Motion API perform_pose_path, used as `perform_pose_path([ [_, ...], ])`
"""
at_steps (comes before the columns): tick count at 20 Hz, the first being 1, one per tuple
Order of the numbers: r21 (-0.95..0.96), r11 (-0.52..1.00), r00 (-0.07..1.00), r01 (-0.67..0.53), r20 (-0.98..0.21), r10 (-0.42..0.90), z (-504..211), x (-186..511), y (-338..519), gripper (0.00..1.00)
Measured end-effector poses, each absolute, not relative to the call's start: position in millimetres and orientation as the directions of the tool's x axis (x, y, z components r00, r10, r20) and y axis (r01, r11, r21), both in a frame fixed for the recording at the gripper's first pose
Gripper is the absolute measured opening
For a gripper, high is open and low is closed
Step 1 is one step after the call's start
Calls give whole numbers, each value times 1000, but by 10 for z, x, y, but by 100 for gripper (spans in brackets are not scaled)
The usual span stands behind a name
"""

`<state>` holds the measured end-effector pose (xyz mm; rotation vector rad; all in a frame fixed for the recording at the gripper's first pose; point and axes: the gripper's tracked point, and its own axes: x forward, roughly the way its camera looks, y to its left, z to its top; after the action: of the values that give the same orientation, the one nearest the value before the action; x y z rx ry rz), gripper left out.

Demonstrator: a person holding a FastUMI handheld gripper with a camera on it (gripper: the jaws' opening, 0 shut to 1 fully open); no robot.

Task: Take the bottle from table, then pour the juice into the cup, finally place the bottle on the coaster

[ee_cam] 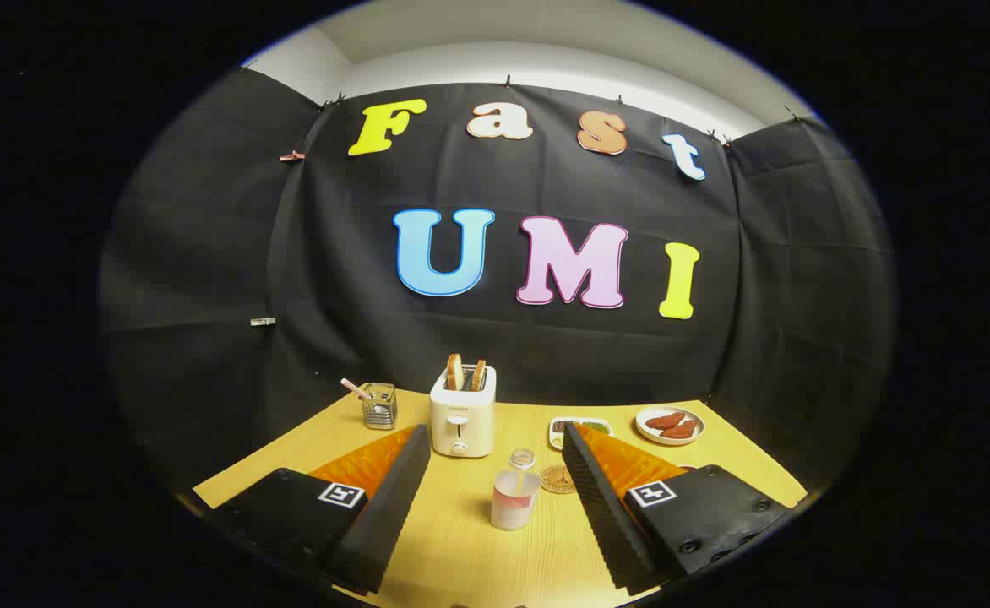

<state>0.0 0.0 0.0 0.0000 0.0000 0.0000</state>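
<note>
Across the yellow wooden counter (461, 540) the things stand spread out in front of the black cloth wall. Largest among them, at the near end, are the tongs (495, 507), their two dark ribbed fingers (394, 498) held wide apart with nothing between the pads; they touch nothing. Beyond the left finger, toward the back, stands a cream toaster (462, 414) with two slices of bread (466, 372) poking upright out of its slots. Between the fingers and just ahead of them stands a clear cup (514, 498), upright, with a pinkish tint in its lower half. Right behind the cup, touching or nearly so from this angle, a small clear bottle (522, 458) shows its top; how much is inside cannot be told. Far off to the right, near the counter's back edge, a round white plate (669, 426) carries reddish-brown pieces of food. Left of that plate, partly hidden by the right finger, lies a small white tray (578, 426) with dark bits on it. To the left of the toaster sits a small glass holder (379, 406) with a striped stick leaning out. Smallest, a round brown coaster (557, 478) lies flat just right of the cup, beside the right finger.
</note>
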Motion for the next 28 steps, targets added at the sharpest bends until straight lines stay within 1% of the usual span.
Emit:
perform_pose_path([
  [4,-24,1000,1000,0,-14,0,-16,24,31,97],
  [8,-24,1000,1000,16,7,-16,92,62,-31,97],
  [13,4,1000,999,5,32,-5,204,50,-18,97],
  [19,30,1000,1000,6,12,-7,76,-19,10,97],
  [28,39,998,998,51,38,-53,-111,16,-92,97],
])
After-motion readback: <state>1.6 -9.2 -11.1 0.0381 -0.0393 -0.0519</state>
